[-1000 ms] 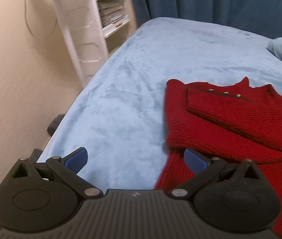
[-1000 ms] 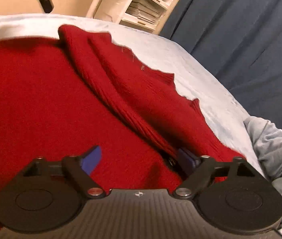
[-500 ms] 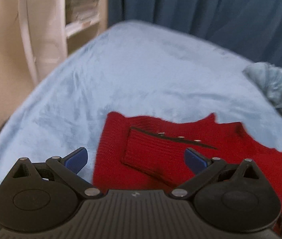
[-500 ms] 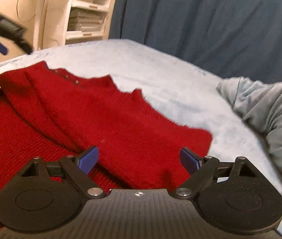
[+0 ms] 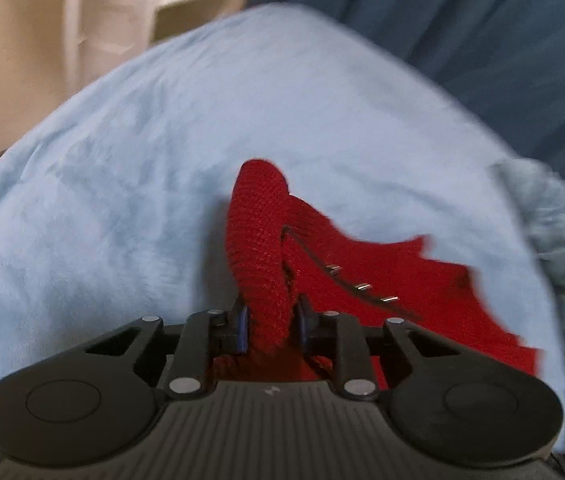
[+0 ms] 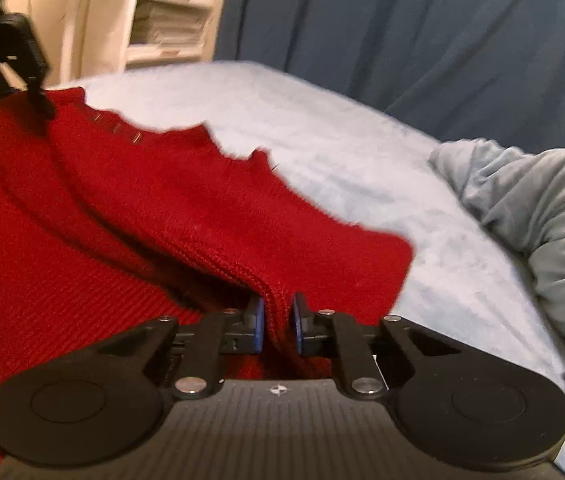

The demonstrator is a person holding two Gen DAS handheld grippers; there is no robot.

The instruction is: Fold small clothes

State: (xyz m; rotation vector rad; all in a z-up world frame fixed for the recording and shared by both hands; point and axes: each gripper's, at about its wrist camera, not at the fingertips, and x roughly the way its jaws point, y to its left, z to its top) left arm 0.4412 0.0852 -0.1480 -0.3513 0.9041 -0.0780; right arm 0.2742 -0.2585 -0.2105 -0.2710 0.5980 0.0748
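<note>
A red knitted sweater (image 6: pixel 130 216) with small metal buttons lies on a light blue blanket (image 5: pixel 130 152). My left gripper (image 5: pixel 271 322) is shut on a fold of the sweater (image 5: pixel 260 248) at its left shoulder and lifts it into a ridge. My right gripper (image 6: pixel 276 326) is shut on the sweater's right upper edge, which bunches up between the blue pads. The left gripper also shows in the right wrist view (image 6: pixel 40 106) at the far left, pinching the sweater's corner.
A crumpled pale grey-blue garment (image 6: pixel 538 232) lies at the right on the blanket (image 6: pixel 342 136). A dark blue curtain (image 6: pixel 402 32) hangs behind. A white shelf unit (image 6: pixel 162 20) stands at the back left beside a beige wall.
Both grippers were open above the sweater. They have closed on its upper edge, one at each shoulder, and the fabric now rises in folds between the pads.
</note>
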